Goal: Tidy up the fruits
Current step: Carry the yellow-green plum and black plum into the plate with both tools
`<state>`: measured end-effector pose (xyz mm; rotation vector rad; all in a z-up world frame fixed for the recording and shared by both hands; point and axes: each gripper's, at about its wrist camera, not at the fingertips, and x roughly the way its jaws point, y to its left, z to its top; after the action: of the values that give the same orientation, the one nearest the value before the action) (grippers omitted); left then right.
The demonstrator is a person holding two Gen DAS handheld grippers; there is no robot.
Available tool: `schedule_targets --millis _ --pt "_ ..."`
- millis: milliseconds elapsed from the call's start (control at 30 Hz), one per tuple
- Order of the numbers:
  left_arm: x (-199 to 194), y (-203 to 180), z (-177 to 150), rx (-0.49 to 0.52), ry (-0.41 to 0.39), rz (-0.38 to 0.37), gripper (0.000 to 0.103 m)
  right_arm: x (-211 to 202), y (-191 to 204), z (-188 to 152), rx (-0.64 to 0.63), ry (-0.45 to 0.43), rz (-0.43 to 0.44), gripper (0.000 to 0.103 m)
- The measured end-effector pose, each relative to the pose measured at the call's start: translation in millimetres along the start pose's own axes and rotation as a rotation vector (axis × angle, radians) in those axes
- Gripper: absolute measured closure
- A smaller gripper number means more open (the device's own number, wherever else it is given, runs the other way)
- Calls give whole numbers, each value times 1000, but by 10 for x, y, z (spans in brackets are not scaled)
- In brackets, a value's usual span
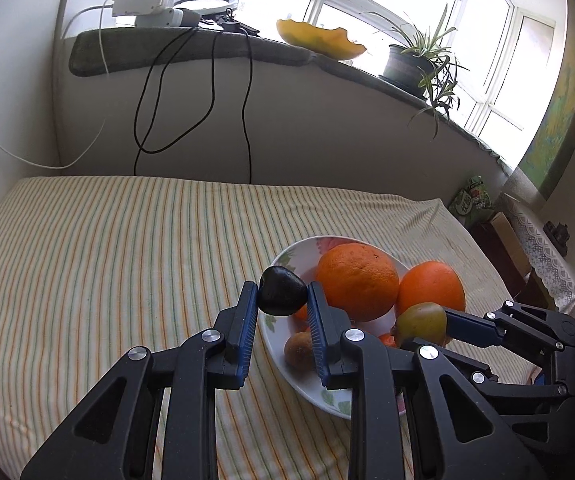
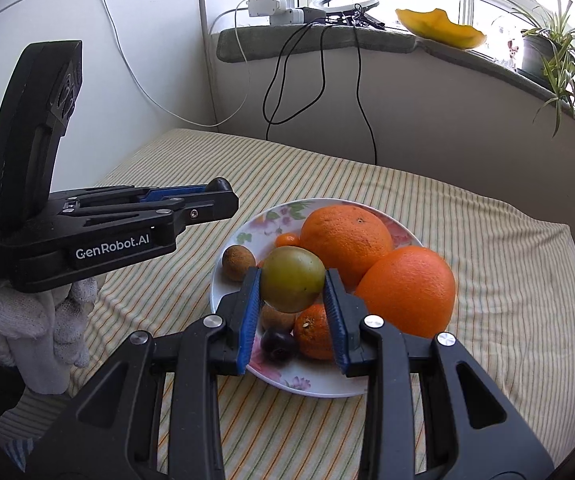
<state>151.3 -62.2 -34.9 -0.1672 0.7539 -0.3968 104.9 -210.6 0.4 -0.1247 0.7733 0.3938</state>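
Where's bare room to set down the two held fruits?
Free: striped cloth left of the plate, out to the wall, and the strip between plate and back wall. Crowded: the plate, filled by two oranges and small fruit, with both tongs over its near rim.

Behind the round green-yellow fruit (image 2: 292, 280) pinched in the right hand-held gripper (image 2: 292, 286), a small orange tangerine (image 2: 314, 332), a brown kiwi-like fruit (image 2: 277, 319) and a dark plum-like fruit (image 2: 278, 345) show only in part on the white floral plate (image 2: 247, 236). The plate's near rim is lost behind black gripper arms. A white-gloved hand (image 2: 31, 320) is cut off at the left edge. The striped bed (image 1: 107, 240) runs past the frame; the green packet (image 1: 472, 197) beyond its right corner carries unreadable print.
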Motion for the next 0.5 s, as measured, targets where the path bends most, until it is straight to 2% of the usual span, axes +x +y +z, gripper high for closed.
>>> schedule_targets --millis 500 --pt "158 -117 30 24 31 -23 80 74 -49 -9 -6 9 -14 70"
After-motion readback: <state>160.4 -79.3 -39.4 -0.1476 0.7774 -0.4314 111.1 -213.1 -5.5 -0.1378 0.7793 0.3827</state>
